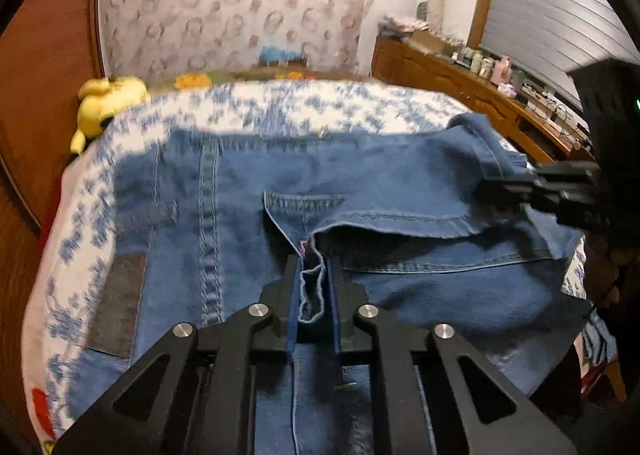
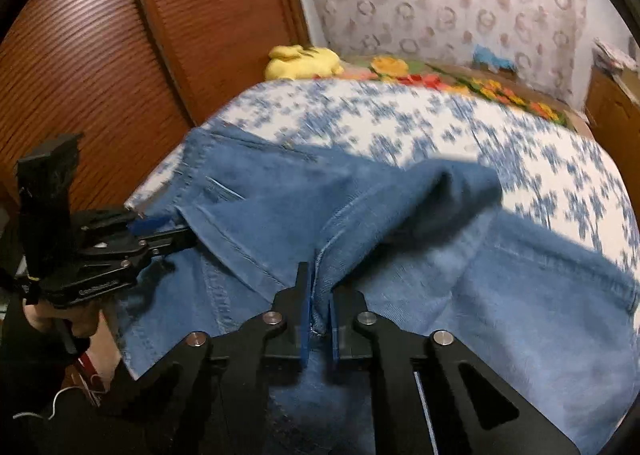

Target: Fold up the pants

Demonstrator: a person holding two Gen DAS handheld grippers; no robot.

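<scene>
Lying across the blue-and-white floral bedspread [image 1: 280,107], the blue jeans [image 1: 248,183] filled the middle and lower part of both wrist views, with one part folded back over the rest and its hem running across the centre of the left view. The left gripper [image 1: 314,279], at the bottom centre of its own frame, had its two fingers drawn together on a stitched edge of the denim, which stood pinched between the blue pads. Seen from the right wrist, that same gripper sat at the left edge of the frame, held by a hand [image 2: 48,319] in a dark sleeve, its tips at the border of the folded layer. The right gripper [image 2: 319,287], bottom centre of its own view, was clamped on a raised seam of the jeans; from the left wrist it showed at the right edge, biting the cloth there. A yellow plush toy [image 2: 304,61] lay at the far end of the bed, beside the wooden panel [image 2: 120,35].
</scene>
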